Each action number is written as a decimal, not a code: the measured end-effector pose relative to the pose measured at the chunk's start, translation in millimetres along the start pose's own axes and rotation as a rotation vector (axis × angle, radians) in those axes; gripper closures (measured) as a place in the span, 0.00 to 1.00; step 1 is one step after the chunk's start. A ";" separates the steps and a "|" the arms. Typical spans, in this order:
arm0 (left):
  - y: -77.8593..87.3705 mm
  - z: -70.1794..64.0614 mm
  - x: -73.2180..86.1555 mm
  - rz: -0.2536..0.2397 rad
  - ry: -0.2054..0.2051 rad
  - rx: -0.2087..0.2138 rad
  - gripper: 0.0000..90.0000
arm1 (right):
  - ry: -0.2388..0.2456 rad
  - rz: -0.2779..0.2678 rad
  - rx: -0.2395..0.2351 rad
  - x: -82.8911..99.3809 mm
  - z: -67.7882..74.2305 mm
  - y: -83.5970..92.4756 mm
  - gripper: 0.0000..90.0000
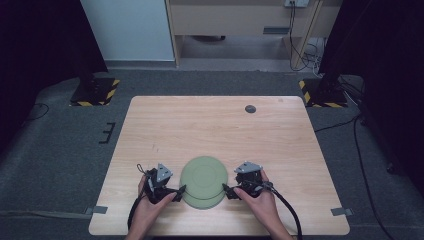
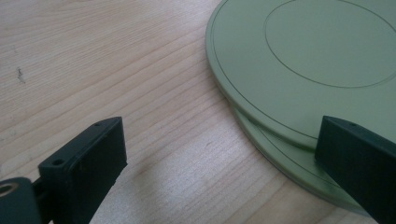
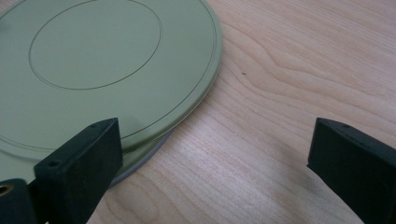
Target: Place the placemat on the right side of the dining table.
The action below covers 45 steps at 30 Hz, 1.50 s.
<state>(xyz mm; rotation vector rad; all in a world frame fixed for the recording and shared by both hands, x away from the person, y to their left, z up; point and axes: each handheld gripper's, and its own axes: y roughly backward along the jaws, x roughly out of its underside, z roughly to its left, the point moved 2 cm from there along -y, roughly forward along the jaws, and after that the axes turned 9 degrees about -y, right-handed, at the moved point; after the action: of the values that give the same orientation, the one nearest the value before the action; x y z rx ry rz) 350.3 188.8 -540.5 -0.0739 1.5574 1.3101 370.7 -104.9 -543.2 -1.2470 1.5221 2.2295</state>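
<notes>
Two pale green round plates lie stacked near the table's front edge, the top plate point(image 1: 204, 174) shifted a little back from the lower plate point(image 1: 202, 204). My left gripper point(image 1: 179, 192) stands open at the stack's left rim, held by a hand. My right gripper point(image 1: 227, 191) stands open at the right rim. In the left gripper view the top plate point(image 2: 303, 60) overhangs the lower plate point(image 2: 289, 163), and my gripper point(image 2: 224, 140) has one jaw over the plates' edge. In the right gripper view my gripper point(image 3: 219, 140) has its left jaw over the top plate point(image 3: 93, 60); the lower plate point(image 3: 144, 156) peeks out beneath.
The light wooden table point(image 1: 210, 125) has a small dark round disc point(image 1: 250, 108) near its back edge. Grey tape tabs point(image 1: 99, 210) mark the front corners. Black stands with yellow-striped bases point(image 1: 95, 92) flank the table on the grey carpet.
</notes>
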 end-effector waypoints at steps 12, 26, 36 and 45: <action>-0.8 -0.5 -2.5 -0.001 -0.009 -0.024 0.01 | 0.002 -0.002 -0.005 -0.3 3.2 0.3 0.03; -3.2 2.1 -2.3 -0.005 0.009 -0.022 0.00 | -0.013 -0.016 0.013 -2.3 0.6 -3.2 0.01; -1.7 1.3 -2.1 -0.008 0.005 -0.019 0.03 | -0.017 -0.027 0.013 -2.4 1.6 -1.9 0.06; -3.0 0.4 -3.0 0.001 0.003 -0.029 0.01 | -0.014 -0.018 0.012 -1.0 4.1 -2.0 0.04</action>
<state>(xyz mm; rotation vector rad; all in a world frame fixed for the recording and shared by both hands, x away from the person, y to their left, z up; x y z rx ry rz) 353.7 186.3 -540.4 -0.0931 1.5414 1.3341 370.2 -100.3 -543.4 -1.2346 1.5112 2.2096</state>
